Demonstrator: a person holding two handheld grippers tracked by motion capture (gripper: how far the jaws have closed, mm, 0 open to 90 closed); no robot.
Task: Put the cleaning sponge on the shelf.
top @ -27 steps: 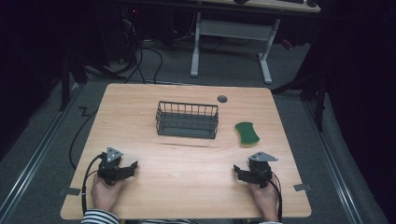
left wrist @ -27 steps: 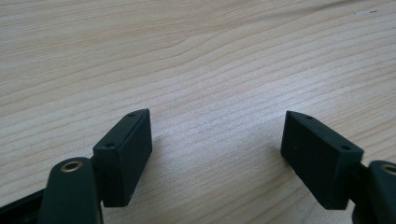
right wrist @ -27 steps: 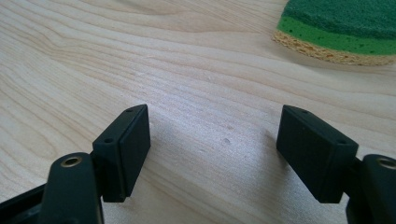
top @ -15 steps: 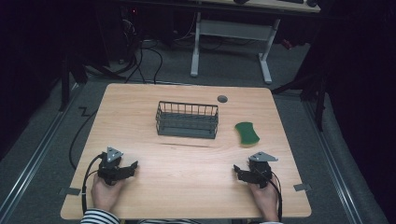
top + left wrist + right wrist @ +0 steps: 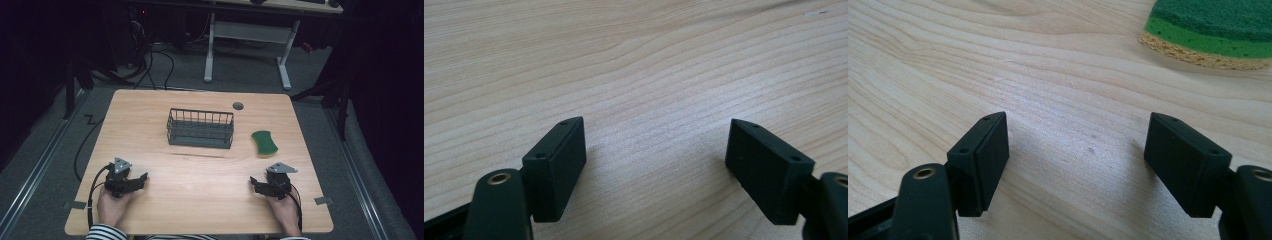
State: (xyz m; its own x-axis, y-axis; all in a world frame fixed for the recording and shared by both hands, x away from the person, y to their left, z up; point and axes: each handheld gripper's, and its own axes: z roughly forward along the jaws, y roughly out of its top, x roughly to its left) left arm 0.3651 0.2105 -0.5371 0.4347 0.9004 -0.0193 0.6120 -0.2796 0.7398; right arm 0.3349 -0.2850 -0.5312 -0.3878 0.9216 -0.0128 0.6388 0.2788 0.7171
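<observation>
Sponge point(image 5: 264, 142) lies right of centre in the high view, beside the wire basket point(image 5: 200, 128), exactly as a moment earlier; both grippers stay low in frame, nothing begun. Left gripper point(image 5: 656, 150): jaws apart over bare table point(image 5: 634, 60). Right gripper point(image 5: 1075, 147): jaws apart, sponge upper right

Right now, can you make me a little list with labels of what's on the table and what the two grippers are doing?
table: light wood
basket: dark wire, in the middle toward the far side
sponge: green, lying flat to the right of the basket
left gripper: near left edge, jaws open, nothing between them
right gripper: near right edge, jaws open, nothing between them, sponge beyond it
</observation>
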